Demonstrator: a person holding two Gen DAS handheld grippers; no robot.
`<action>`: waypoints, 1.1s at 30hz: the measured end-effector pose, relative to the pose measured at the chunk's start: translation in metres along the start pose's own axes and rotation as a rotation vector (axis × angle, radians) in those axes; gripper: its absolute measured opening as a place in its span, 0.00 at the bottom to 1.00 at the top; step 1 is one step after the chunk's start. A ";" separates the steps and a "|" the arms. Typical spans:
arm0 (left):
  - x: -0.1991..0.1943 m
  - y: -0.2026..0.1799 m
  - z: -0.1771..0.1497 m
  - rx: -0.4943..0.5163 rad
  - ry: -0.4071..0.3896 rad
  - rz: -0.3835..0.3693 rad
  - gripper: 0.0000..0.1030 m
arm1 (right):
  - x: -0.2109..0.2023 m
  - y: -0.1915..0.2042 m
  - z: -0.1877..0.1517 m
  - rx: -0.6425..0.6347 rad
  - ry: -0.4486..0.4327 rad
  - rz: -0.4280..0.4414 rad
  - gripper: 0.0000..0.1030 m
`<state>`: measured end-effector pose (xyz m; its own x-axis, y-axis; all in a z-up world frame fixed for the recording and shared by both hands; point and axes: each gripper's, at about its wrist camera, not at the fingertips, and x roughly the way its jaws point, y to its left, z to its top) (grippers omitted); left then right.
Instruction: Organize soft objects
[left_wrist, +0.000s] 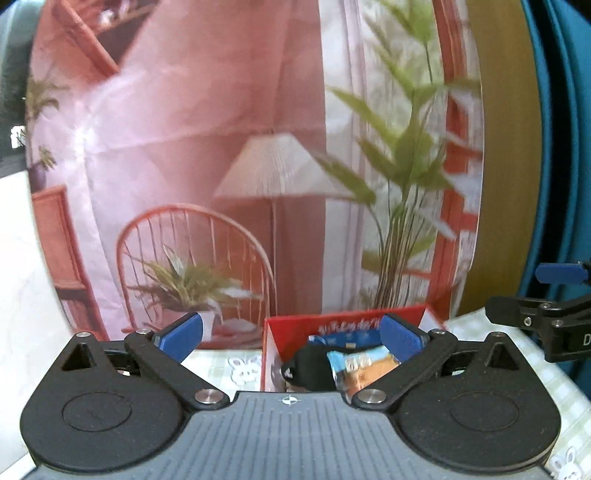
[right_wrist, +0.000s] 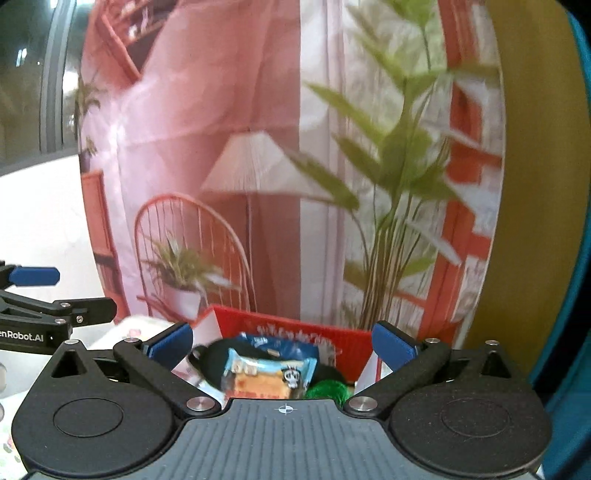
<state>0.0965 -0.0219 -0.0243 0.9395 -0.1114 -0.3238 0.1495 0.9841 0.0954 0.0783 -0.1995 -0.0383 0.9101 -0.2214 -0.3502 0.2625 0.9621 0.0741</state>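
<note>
- Against the table's far edge, before a pink printed backdrop (left_wrist: 207, 155), stands a red cardboard box (left_wrist: 291, 332) holding a blue-and-orange snack packet (left_wrist: 364, 367) and a black soft pouch (left_wrist: 310, 365).
- Left claw (left_wrist: 290, 339): spread wide, empty.
- Right claw (right_wrist: 282, 345): spread wide, empty, above the box.

Red box (right_wrist: 295, 332) lower half hidden behind tool body; lettering blurred.
</note>
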 end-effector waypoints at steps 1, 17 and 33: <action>-0.012 0.000 0.002 -0.005 -0.023 0.003 1.00 | -0.010 0.002 0.003 -0.003 -0.015 -0.001 1.00; -0.091 0.000 0.019 -0.073 -0.125 -0.041 1.00 | -0.107 0.002 0.031 0.008 -0.173 -0.054 1.00; -0.087 0.004 0.017 -0.082 -0.111 -0.026 1.00 | -0.112 -0.004 0.030 0.022 -0.177 -0.074 1.00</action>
<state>0.0211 -0.0111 0.0203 0.9646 -0.1473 -0.2186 0.1531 0.9882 0.0095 -0.0145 -0.1834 0.0289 0.9297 -0.3177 -0.1862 0.3359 0.9389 0.0751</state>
